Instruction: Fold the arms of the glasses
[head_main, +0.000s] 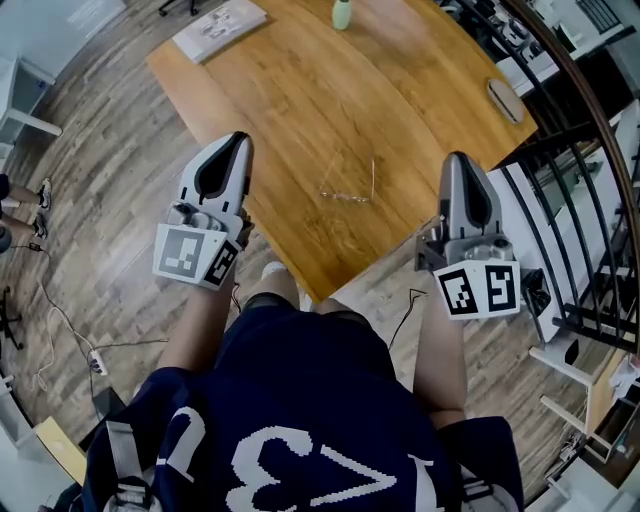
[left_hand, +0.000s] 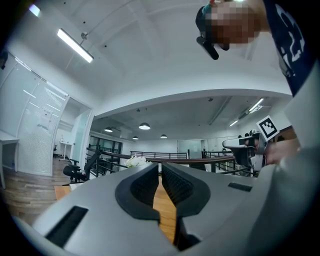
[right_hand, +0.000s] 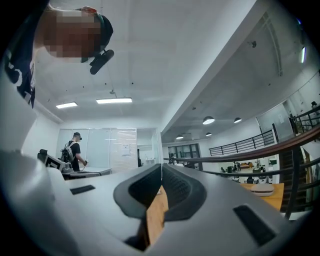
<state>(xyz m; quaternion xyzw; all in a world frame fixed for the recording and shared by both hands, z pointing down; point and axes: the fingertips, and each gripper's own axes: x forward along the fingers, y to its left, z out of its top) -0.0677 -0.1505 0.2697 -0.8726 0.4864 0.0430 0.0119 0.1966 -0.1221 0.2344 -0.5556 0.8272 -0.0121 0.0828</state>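
Note:
A pair of thin-framed glasses lies on the wooden table near its front corner, arms unfolded. My left gripper hovers off the table's left edge, left of the glasses and apart from them. My right gripper is held off the right edge, also apart from them. Both point level toward the table. In the left gripper view the gripper has its tips together with nothing between them. In the right gripper view the gripper is shut and empty. Neither gripper view shows the glasses.
A booklet lies at the table's far left corner, a pale green bottle at the far edge, and an oval grey case near the right edge. A black railing runs along the right. A person stands far off.

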